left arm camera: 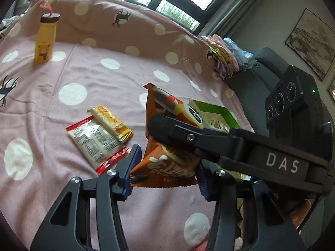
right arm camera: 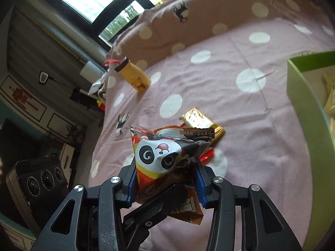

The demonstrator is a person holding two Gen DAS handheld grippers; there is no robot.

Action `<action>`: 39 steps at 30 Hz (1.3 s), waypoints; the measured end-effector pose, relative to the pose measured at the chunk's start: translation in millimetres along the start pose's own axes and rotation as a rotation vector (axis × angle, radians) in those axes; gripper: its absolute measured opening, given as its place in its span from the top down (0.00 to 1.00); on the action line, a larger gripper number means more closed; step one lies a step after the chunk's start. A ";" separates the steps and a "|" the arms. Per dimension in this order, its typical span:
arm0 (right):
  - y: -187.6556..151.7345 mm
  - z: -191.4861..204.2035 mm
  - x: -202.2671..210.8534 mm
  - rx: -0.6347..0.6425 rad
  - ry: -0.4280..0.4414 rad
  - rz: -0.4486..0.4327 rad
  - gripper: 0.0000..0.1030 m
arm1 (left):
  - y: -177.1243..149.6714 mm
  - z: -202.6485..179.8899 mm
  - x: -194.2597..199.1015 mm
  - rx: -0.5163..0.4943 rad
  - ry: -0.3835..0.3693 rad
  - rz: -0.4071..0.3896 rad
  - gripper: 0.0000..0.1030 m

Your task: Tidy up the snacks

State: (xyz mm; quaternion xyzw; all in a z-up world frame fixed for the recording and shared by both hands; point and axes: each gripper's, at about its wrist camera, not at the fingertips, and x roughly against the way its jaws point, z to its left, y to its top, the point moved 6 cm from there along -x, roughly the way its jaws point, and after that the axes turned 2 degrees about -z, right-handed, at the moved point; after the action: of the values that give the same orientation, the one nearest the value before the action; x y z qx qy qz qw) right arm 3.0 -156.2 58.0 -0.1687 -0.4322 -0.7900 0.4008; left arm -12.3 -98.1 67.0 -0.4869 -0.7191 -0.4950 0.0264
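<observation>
An orange snack bag (left arm camera: 167,167) with a panda face (right arm camera: 159,154) hangs above the pink dotted blanket, gripped from two sides. My left gripper (left arm camera: 166,173) has its blue pads pressed on the bag's lower end. My right gripper (right arm camera: 165,179) pinches the crumpled panda end between its pads. In the left wrist view, one of the right gripper's black fingers (left arm camera: 178,133) crosses over the bag. In the right wrist view, a left finger (right arm camera: 163,200) lies under it. A green box (left arm camera: 217,115) (right arm camera: 301,96) with pale packets inside sits just right of the bag.
On the blanket (left arm camera: 83,73) lie a gold-wrapped bar (left arm camera: 111,123) (right arm camera: 201,121) and a white packet with red ends (left arm camera: 96,144). A yellow bear bottle (left arm camera: 45,39) (right arm camera: 134,75) stands far back. Folded clothes (left arm camera: 226,56) sit at the blanket's right edge.
</observation>
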 end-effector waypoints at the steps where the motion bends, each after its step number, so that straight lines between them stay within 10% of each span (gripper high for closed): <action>1: 4.6 -3.1 7.5 -0.002 -0.006 -0.023 0.55 | 2.8 -7.8 -2.9 -0.017 -0.012 -0.006 0.53; 17: 50.3 -114.6 109.6 -0.259 -0.075 -0.332 0.54 | 22.3 -120.7 -99.4 -0.284 -0.146 0.117 0.54; 39: 35.3 -201.4 109.7 -0.585 -0.111 -0.359 0.54 | 4.4 -130.4 -174.3 -0.296 -0.131 0.284 0.51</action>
State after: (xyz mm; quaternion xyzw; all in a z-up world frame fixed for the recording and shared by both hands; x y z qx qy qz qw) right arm -21.6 -385.1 29.9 -0.2406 -0.2313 -0.9279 0.1660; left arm 24.4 -311.6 45.7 -0.6131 -0.5629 -0.5539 -0.0229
